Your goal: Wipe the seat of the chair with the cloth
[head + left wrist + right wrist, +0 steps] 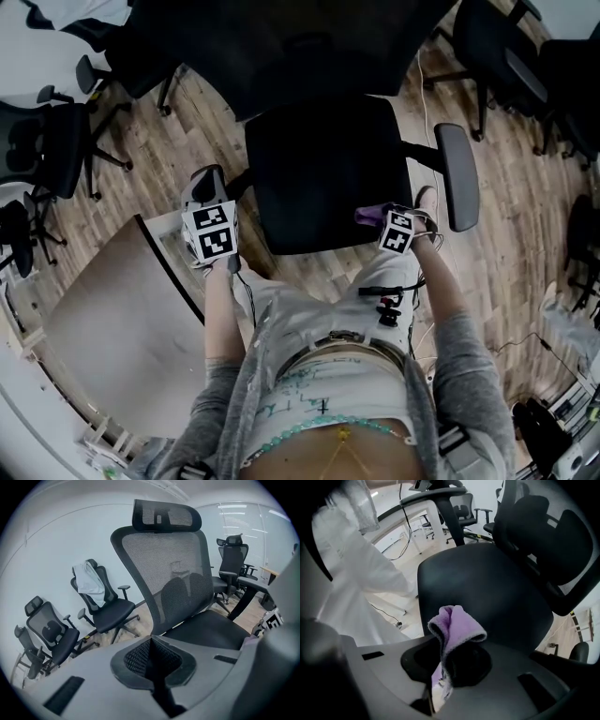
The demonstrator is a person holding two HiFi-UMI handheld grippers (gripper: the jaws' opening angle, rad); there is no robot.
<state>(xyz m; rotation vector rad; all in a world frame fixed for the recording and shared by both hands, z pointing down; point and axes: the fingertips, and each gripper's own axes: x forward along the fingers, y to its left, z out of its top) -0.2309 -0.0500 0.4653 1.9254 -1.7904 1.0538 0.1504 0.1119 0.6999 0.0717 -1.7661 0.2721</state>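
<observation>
Left gripper [152, 644]: jaws pressed together, nothing between them, held just off the left edge of the chair seat [328, 169], backrest [173, 573] ahead of it. Right gripper [440, 667]: jaws clamped on purple cloth [455, 625], which bunches up ahead of the jaws, over the seat's front right corner.

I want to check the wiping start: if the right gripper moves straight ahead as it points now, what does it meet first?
Probably the chair seat: the purple cloth held in the right gripper would touch it first, though depth is unclear.
</observation>
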